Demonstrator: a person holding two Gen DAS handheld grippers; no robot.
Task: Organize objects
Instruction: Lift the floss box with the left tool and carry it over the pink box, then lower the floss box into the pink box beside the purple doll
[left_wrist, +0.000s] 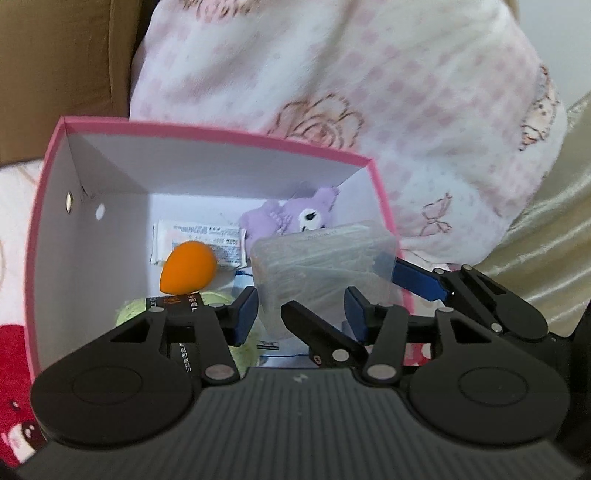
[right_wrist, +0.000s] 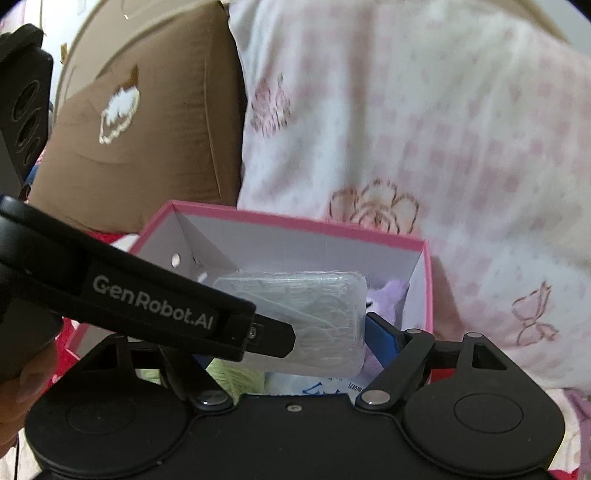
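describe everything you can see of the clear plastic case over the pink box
The clear plastic case is a flat, frosted, rounded-corner rectangle that seems packed with thin pale sticks; what they are is unclear. It hangs tilted over the right part of the open pink box, above the purple plush. The right gripper brackets its ends, a blue pad against its right edge; the left gripper sits at its lower side.

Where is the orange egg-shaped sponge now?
In the left wrist view, the orange sponge lies inside the pink box, left of the clear plastic case, resting partly on a white packet, with the purple plush toy behind it to the right.
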